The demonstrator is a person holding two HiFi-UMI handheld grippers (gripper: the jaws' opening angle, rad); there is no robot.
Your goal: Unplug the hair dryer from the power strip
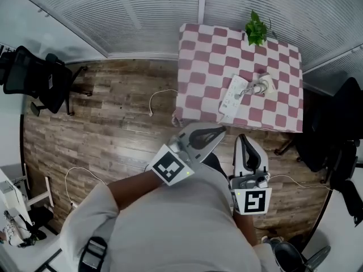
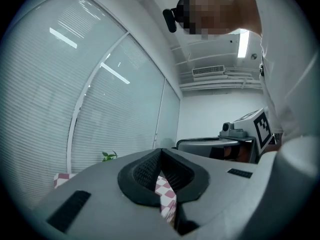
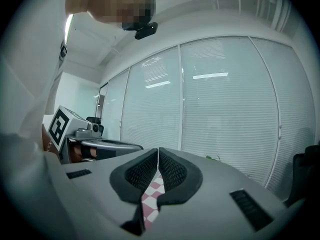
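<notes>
Two closed tools (image 1: 218, 133) (image 1: 243, 142) (empty) near table (image 1: 282, 117)

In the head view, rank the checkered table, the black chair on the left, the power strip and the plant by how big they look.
1. checkered table
2. black chair
3. power strip and plant: these look about alike, so I won't rank them against each other.
</notes>
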